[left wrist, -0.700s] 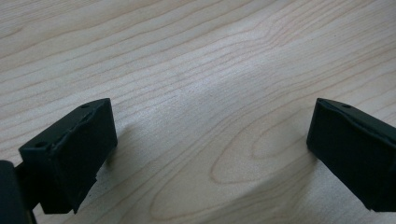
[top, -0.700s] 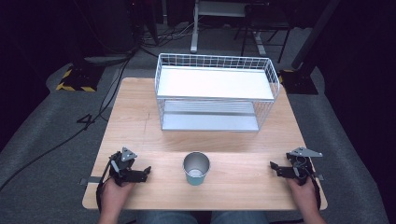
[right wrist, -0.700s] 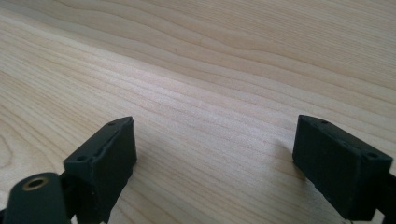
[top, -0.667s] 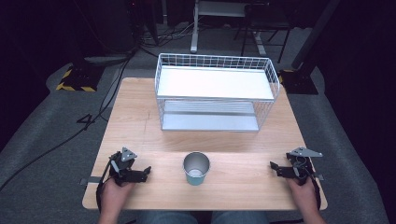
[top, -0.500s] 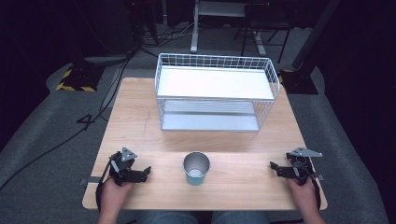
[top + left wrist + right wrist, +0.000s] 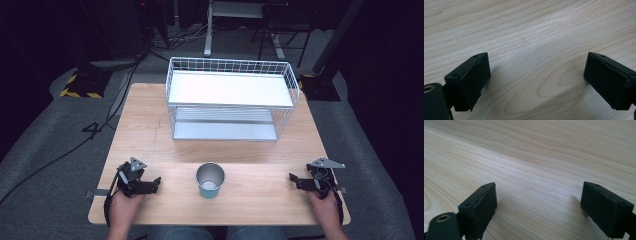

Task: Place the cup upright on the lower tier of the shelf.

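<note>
A metal cup stands upright near the front middle of the wooden table. Behind it sits a white wire basket rack with a white top shelf and a lower shelf. My left gripper rests on the table at the front left, pointing right toward the cup, held by a hand. Its jaws stand wide apart over bare wood. My right gripper rests at the front right, pointing left toward the cup. In the right gripper view its jaws are also wide apart with nothing between them.
Grey carpet surrounds the table. Cables trail across the floor at the left, and a yellow-black striped block lies at the far left. Dark furniture legs stand behind the table.
</note>
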Available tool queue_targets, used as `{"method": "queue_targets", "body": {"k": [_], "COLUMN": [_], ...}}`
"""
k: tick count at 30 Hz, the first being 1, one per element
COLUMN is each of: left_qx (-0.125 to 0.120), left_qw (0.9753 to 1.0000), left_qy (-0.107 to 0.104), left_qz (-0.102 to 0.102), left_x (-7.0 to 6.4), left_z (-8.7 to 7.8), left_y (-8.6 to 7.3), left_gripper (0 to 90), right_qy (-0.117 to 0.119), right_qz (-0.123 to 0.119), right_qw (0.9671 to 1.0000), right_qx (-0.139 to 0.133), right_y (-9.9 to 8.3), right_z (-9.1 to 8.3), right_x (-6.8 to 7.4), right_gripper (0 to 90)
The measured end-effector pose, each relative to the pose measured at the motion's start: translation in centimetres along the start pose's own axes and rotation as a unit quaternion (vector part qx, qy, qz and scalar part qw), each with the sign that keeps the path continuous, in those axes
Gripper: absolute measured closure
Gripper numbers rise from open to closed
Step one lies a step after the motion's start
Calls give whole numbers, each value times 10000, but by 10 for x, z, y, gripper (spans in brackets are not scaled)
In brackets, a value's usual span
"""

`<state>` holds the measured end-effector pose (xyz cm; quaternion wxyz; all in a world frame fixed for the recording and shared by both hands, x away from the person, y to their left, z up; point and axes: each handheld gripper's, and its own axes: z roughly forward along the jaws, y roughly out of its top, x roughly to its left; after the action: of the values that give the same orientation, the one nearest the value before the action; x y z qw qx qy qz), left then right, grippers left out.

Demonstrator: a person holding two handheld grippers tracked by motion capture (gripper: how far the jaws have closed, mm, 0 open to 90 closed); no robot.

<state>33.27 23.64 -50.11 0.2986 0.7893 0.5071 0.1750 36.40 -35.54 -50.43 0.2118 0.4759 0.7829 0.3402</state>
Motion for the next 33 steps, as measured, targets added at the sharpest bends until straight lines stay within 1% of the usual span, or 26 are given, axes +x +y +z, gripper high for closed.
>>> {"method": "queue_targets", "body": {"k": [3, 6, 12, 15, 17, 20, 21, 23, 24, 26, 28, 31, 33], "left_qx": [-19, -137, -302, -344, -387, -439, -491, -488, -488, -563, -646, -773, -841], "left_qw": [10000, 9998, 9990, 9984, 9980, 9972, 9967, 9964, 9963, 9956, 9948, 9934, 9919], "left_qy": [14, -33, -178, -305, -361, -524, -575, -611, -634, -663, -687, -766, -839], "left_qz": [53, 114, 286, 335, 359, 306, 296, 340, 322, 348, 382, 371, 440], "left_x": [-2, -5, -18, -26, -31, -38, -41, -46, -48, -52, -56, -65, -71], "left_z": [-3, -8, -16, -21, -26, -33, -36, -40, -41, -44, -48, -52, -55], "left_y": [2, 5, 11, 12, 10, 5, 1, -3, -5, -8, -11, -14, -15], "left_gripper": [89, 91, 101, 108, 112, 121, 126, 135, 135, 136, 138, 139, 140], "right_qy": [-4, -1, -1, -2, -2, -5, -13, -19, -19, -18, -19, -23, -22], "right_qz": [3, 2, 1, 1, 2, 6, 11, 20, 22, 21, 22, 24, 26], "right_qw": [10000, 10000, 10000, 10000, 10000, 10000, 10000, 10000, 10000, 10000, 10000, 10000, 10000], "right_qx": [-3, -1, 1, 1, 0, -2, -5, 0, 1, 1, 0, 0, 1], "right_y": [0, 0, 0, 0, 0, 0, 0, 0, 0, 0, 0, 0, 0], "right_z": [0, 0, 0, 0, 0, 0, 0, 0, 0, 0, 0, 0, 0], "right_x": [0, 0, 0, 0, 0, 0, 0, 1, 1, 1, 1, 1, 1], "right_gripper": [140, 140, 140, 140, 140, 140, 140, 140, 140, 140, 140, 139, 139]}}
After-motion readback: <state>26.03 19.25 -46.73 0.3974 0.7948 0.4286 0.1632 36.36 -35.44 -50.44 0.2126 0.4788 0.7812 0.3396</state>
